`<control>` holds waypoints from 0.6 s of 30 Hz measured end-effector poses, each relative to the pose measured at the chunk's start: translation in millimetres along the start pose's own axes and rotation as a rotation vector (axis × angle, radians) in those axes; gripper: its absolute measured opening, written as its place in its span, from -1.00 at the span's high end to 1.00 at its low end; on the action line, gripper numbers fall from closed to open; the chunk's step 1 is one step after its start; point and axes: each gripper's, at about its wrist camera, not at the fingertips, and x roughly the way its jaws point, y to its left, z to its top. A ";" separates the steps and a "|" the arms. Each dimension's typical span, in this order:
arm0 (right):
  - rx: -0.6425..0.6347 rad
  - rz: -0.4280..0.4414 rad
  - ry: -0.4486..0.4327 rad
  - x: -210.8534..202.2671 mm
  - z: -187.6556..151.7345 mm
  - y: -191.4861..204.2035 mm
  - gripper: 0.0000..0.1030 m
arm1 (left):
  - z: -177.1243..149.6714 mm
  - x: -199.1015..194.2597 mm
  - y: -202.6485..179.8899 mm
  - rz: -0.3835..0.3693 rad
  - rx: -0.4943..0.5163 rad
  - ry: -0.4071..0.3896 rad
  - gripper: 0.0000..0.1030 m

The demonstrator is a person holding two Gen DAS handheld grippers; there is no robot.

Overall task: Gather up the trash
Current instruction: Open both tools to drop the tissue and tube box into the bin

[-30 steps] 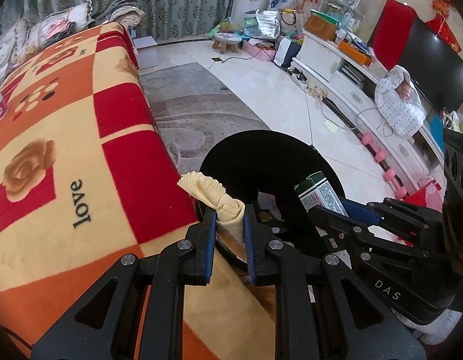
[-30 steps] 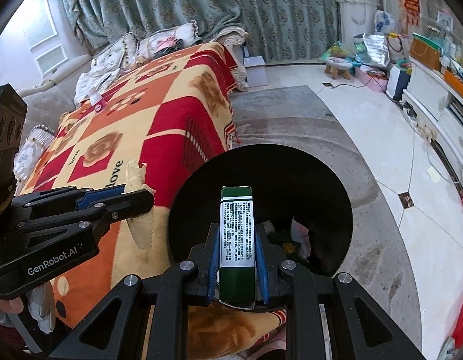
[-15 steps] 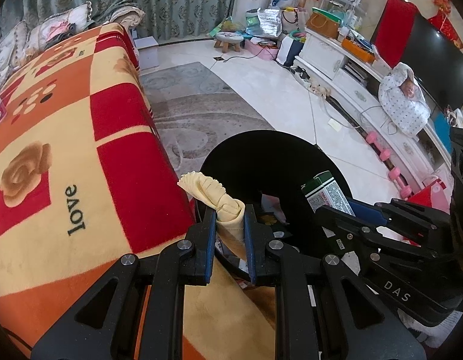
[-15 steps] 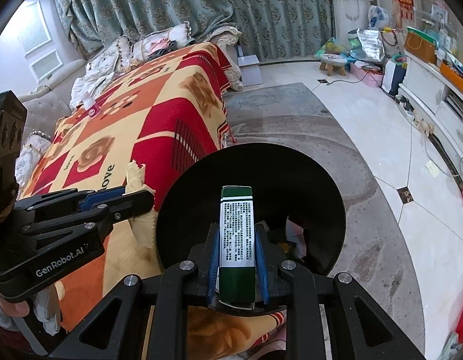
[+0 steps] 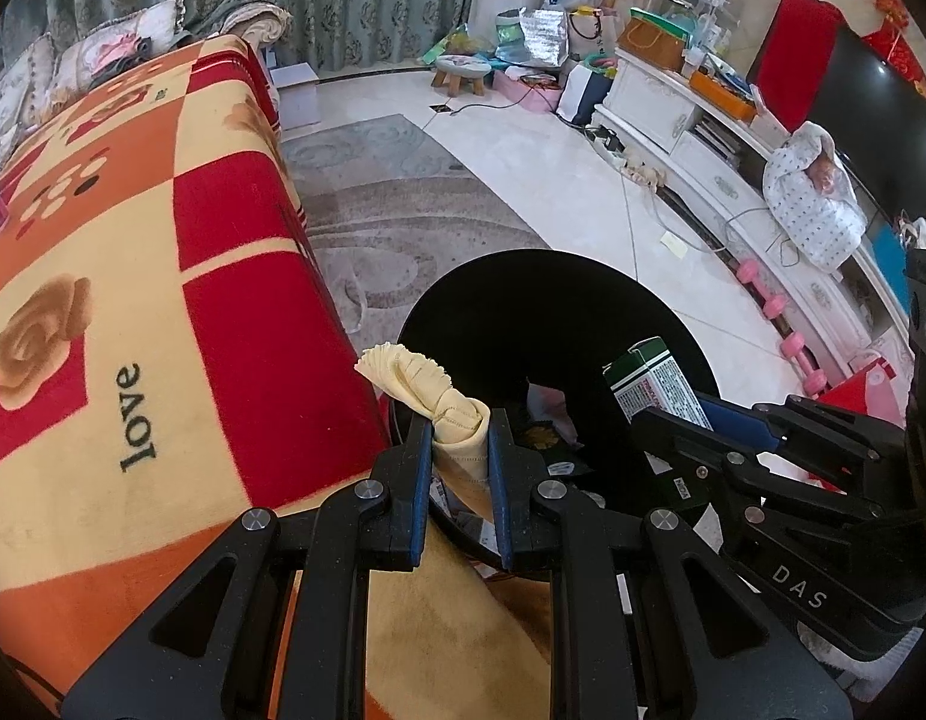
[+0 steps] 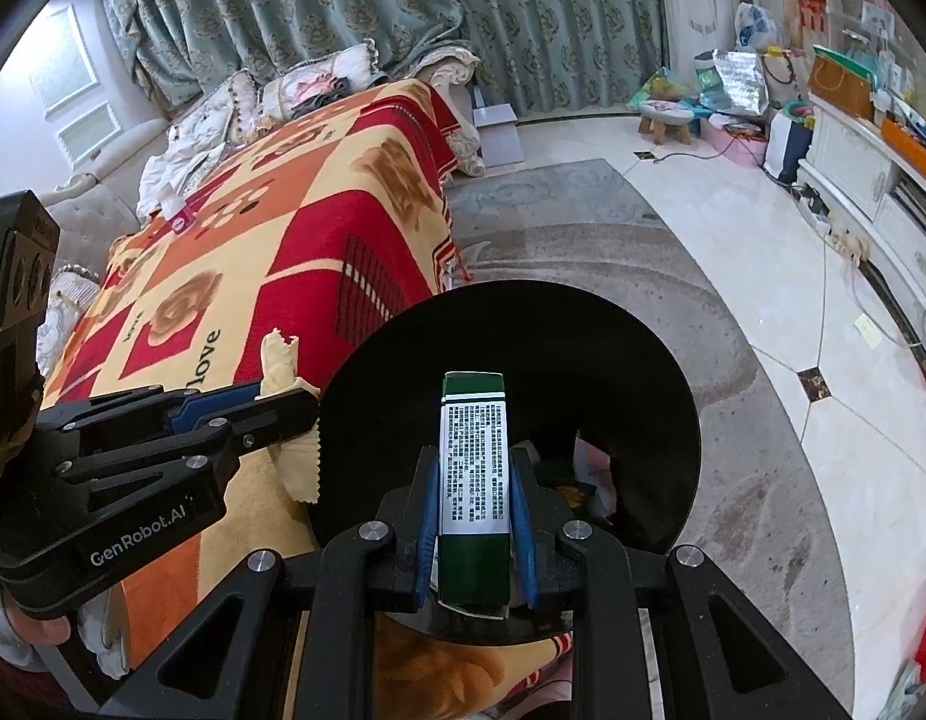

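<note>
My left gripper [image 5: 458,427] is shut on a crumpled pale yellow tissue [image 5: 436,397], held at the near left rim of a round black trash bin [image 5: 523,294]. My right gripper [image 6: 474,468] is shut on a green and white carton [image 6: 474,456], held upright over the bin's near rim [image 6: 523,324]. The carton also shows in the left wrist view [image 5: 652,378], to the right of the tissue, and the tissue shows in the right wrist view [image 6: 280,360], left of the bin. Bits of trash [image 5: 541,402] lie inside the bin.
A bed with a red, orange and cream "love" blanket [image 5: 133,300] lies left of the bin. A grey rug [image 6: 583,252] and white tiled floor [image 5: 553,180] lie beyond. A white TV cabinet [image 5: 733,180], pink dumbbells [image 5: 769,300] and a small stool [image 5: 463,69] stand at the right and far side.
Both grippers have edged a little toward the bin, which looks slightly larger. Each keeps its grip on its item.
</note>
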 end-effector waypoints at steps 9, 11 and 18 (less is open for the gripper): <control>0.002 -0.015 -0.017 1.6 3.0 -0.7 0.60 | 1.6 0.9 -0.6 0.011 -0.016 0.001 0.70; 0.007 -0.019 -0.020 1.1 3.7 -1.0 0.56 | 2.1 -0.5 0.7 -0.014 -0.025 0.000 0.69; 0.023 -0.025 -0.025 -5.9 1.7 -1.3 0.26 | 1.1 -4.5 3.7 -0.034 -0.030 0.005 0.67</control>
